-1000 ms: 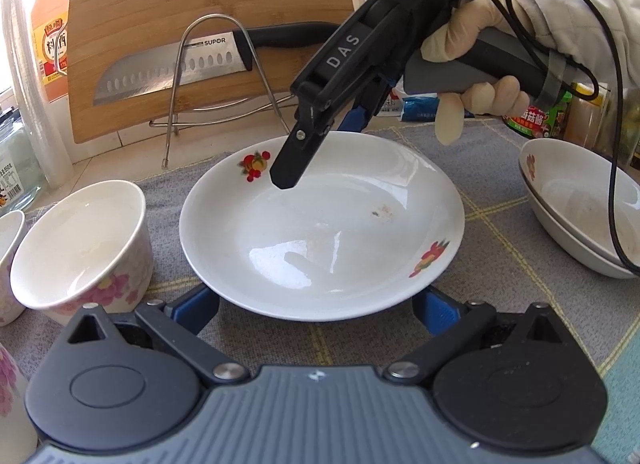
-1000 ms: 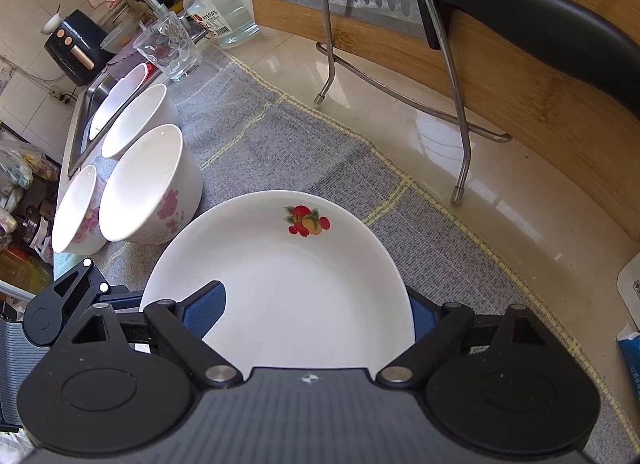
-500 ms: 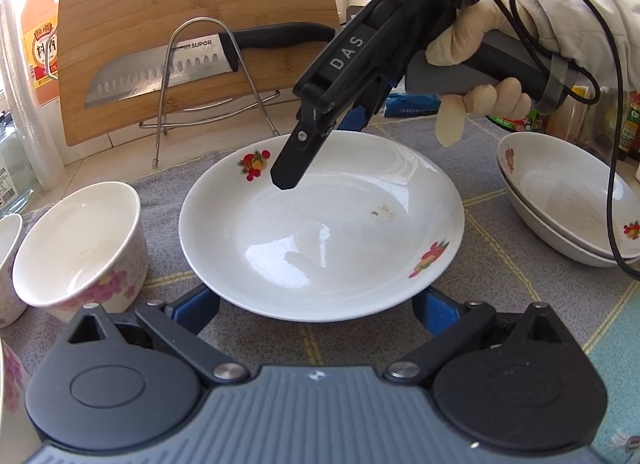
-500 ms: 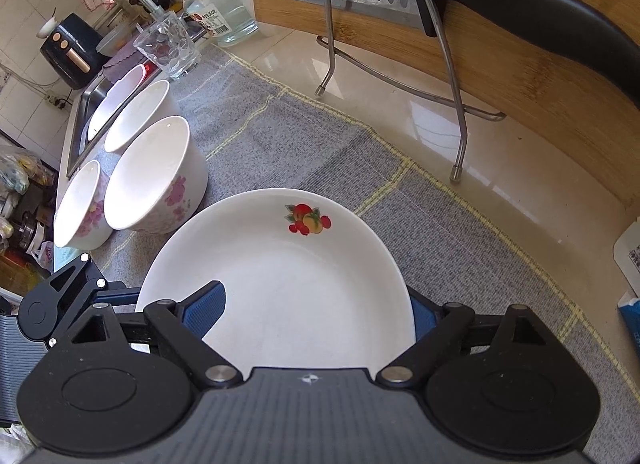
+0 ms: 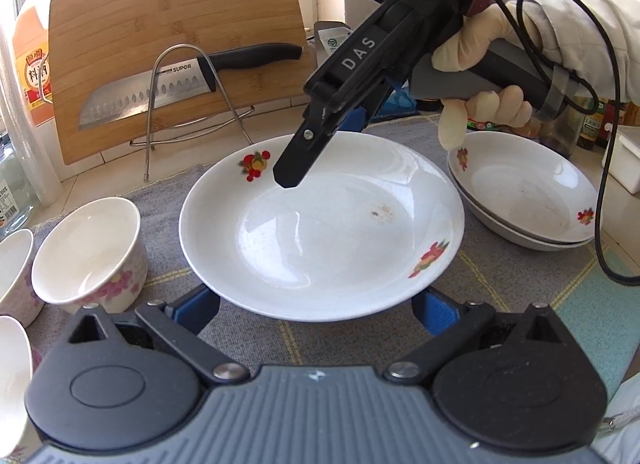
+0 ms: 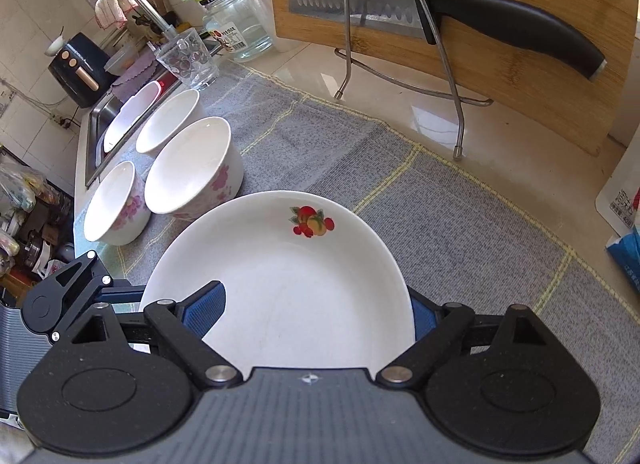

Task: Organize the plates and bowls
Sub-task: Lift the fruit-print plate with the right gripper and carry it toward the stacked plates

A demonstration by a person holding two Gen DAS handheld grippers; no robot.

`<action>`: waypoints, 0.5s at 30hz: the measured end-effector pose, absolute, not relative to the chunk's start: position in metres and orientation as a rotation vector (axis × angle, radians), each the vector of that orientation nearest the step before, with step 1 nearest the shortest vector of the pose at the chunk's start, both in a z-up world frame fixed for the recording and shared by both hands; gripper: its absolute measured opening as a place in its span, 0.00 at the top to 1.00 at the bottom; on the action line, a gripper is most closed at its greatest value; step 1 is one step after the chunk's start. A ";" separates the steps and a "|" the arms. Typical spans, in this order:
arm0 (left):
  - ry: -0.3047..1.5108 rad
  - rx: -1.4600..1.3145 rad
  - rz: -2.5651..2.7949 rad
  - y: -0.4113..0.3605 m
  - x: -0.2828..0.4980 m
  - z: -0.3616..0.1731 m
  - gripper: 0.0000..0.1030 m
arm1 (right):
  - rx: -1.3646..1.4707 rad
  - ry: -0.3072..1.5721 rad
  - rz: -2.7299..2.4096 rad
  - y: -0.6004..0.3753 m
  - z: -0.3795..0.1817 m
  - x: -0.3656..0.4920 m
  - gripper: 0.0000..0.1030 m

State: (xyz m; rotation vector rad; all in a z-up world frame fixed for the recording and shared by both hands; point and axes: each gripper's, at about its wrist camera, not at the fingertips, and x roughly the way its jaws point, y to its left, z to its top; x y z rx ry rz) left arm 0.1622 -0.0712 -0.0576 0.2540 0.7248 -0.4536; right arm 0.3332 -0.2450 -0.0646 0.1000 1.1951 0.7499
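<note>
A white plate with fruit prints [image 5: 320, 240] is held off the grey mat between my two grippers. My left gripper [image 5: 316, 308] sits at its near rim, jaws wide, blue pads under the rim on both sides. My right gripper [image 6: 316, 308] takes the far rim, one finger [image 5: 298, 163] above the plate and one below; it shows in the left wrist view. The plate also fills the right wrist view [image 6: 280, 284]. Two stacked matching plates [image 5: 524, 191] lie to the right. White floral bowls [image 6: 192, 167] stand to the left.
A bamboo cutting board [image 5: 176, 43] with a knife [image 5: 180, 83] leans in a wire stand at the back. A glass tumbler [image 6: 188, 59], a jar [image 6: 240, 27] and the sink [image 6: 100, 123] lie beyond the bowls. Bottles [image 5: 592, 123] stand behind the stacked plates.
The plate and both grippers have moved right along the mat; the stacked plates on the right have come closer and the bowls have slid away left.
</note>
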 end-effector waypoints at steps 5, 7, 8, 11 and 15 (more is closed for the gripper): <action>0.725 0.273 -0.477 -0.074 0.152 -0.052 0.02 | 0.118 1.179 0.734 -0.252 -0.059 0.317 0.08; 0.725 0.278 -0.487 -0.076 0.148 -0.050 0.02 | 0.126 1.175 0.726 -0.256 -0.057 0.310 0.08; 0.724 0.280 -0.493 -0.077 0.147 -0.049 0.02 | 0.131 1.172 0.721 -0.258 -0.056 0.307 0.08; 0.719 0.285 -0.511 -0.080 0.142 -0.046 0.02 | 0.137 1.164 0.708 -0.265 -0.053 0.298 0.08; 0.703 0.297 -0.534 -0.085 0.137 -0.043 0.02 | 0.150 1.150 0.685 -0.276 -0.048 0.286 0.08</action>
